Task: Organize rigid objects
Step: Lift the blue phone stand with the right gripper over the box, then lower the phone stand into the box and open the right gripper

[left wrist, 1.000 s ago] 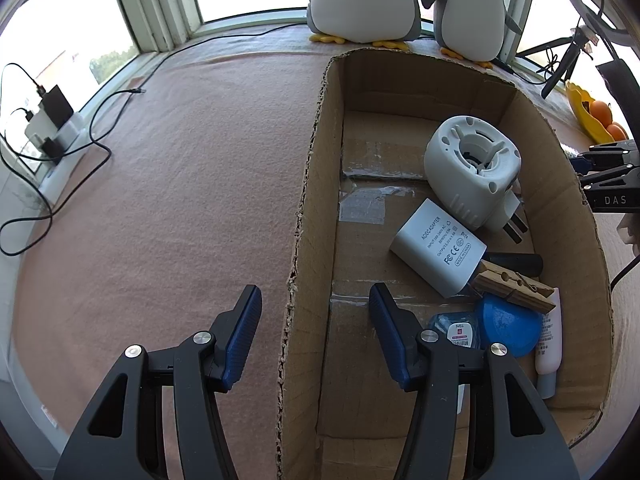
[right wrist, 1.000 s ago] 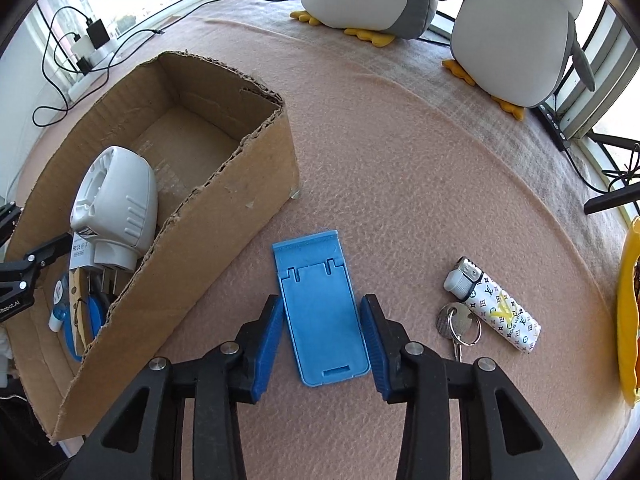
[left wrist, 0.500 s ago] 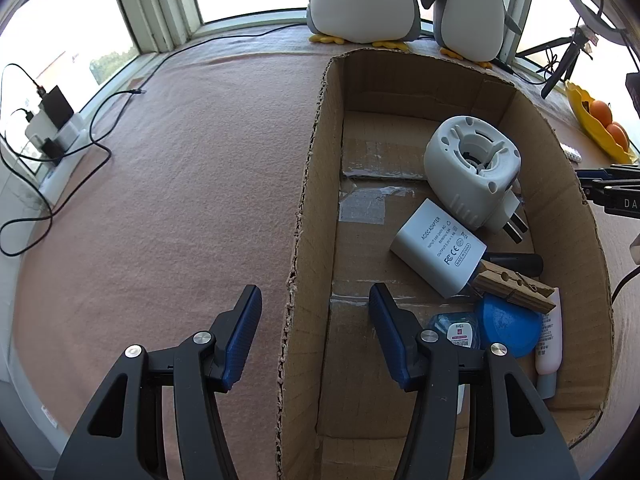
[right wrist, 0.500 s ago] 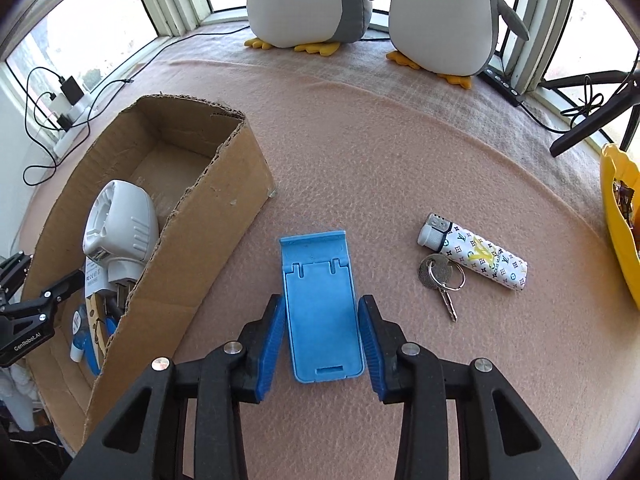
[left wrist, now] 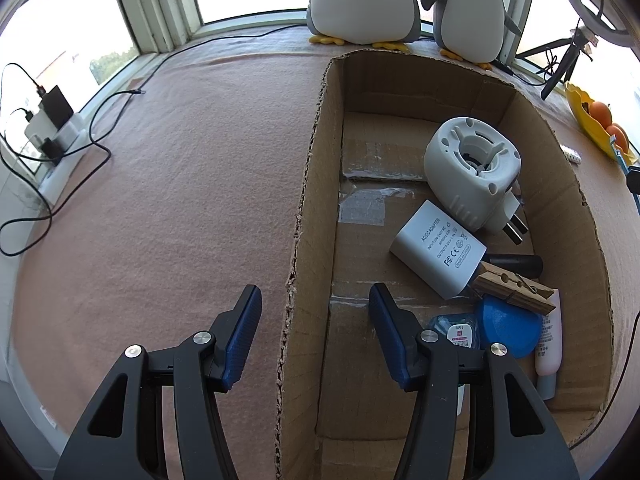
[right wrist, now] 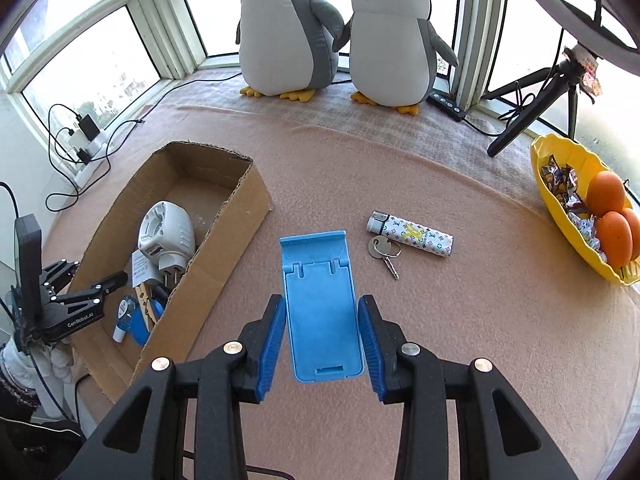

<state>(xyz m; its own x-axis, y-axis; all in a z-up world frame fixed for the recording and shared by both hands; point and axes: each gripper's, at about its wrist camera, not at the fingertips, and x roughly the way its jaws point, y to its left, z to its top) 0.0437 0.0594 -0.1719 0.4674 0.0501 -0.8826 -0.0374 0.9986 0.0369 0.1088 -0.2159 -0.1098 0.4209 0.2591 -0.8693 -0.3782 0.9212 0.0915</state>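
**Blue stand in my right tongs, box astride my left**

Left wrist view: pink felt surface [left wrist: 180, 184] running to a window bay, where two plush penguins [left wrist: 362, 0] sit at the far edge. My left tongs [left wrist: 314, 312] stand apart, straddling the near left wall of the one cardboard box [left wrist: 310, 200]. Inside it: one white plug-in unit [left wrist: 472, 172], one white adapter [left wrist: 438, 254], one wooden clothespin [left wrist: 512, 290].

Right wrist view: my right tongs [right wrist: 322, 334] are clamped on the one blue phone stand [right wrist: 320, 304], at the near middle of the surface. To its right lie one patterned lighter [right wrist: 412, 234] and one key [right wrist: 384, 252], touching. One yellow bowl [right wrist: 560, 204] at the right edge holds three oranges.
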